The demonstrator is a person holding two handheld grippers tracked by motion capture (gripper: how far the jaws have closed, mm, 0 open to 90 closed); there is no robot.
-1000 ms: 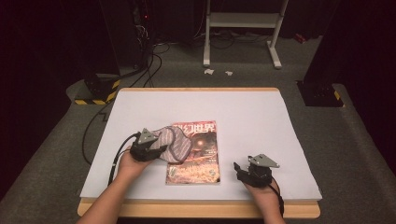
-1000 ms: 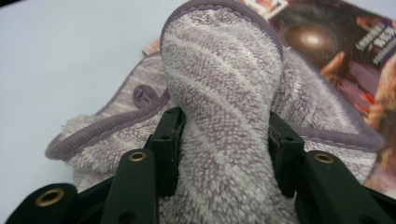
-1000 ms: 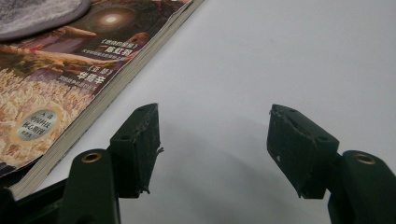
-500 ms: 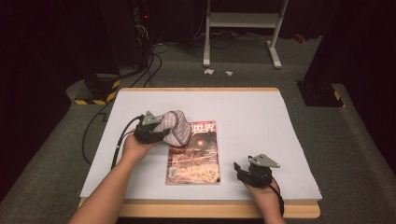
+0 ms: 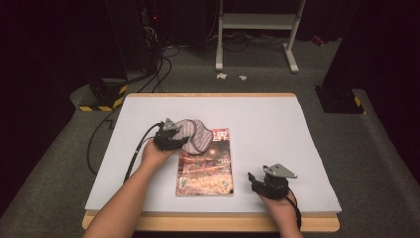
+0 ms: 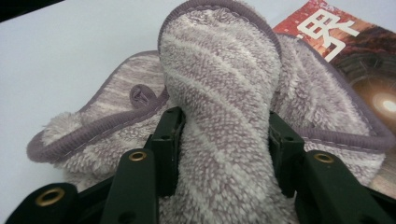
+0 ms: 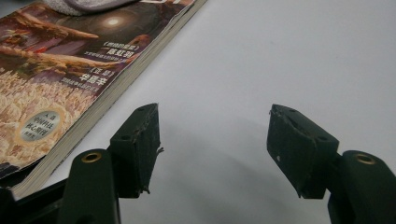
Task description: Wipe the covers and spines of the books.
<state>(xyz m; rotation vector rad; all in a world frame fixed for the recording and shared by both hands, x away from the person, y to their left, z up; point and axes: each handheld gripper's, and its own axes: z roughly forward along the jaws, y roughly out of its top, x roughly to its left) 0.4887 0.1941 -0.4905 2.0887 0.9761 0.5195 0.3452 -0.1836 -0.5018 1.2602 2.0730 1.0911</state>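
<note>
One table (image 5: 297, 129) in front of me, one white sheet over it, wooden edge showing along the near side. One magazine (image 5: 205, 166) lies flat on it, between my two hands, red and gold cover up, spine toward the right; in my right gripper view it (image 7: 56, 70) runs along the left with its page edges facing me.

Next down: the cloth (image 5: 193, 135), striped grey and fluffy with a darker bound edge. I count two rounded pieces side by side from above, though I can't tell whether they are joined. It sits at the magazine's far left corner, partly over the cover, partly over the white sheet. In my left gripper view the cloth (image 6: 219, 84) bulges up in a fold with the red corner of the magazine (image 6: 345, 42) behind it.

Two grippers, one per hand. My left gripper (image 5: 171, 139) is pinching that fold: both jaws press into the pile from either side. My right gripper (image 5: 265, 183) rests near the front edge, right of the magazine and apart from it, jaws spread with bare white surface between them, holding nothing.
</note>
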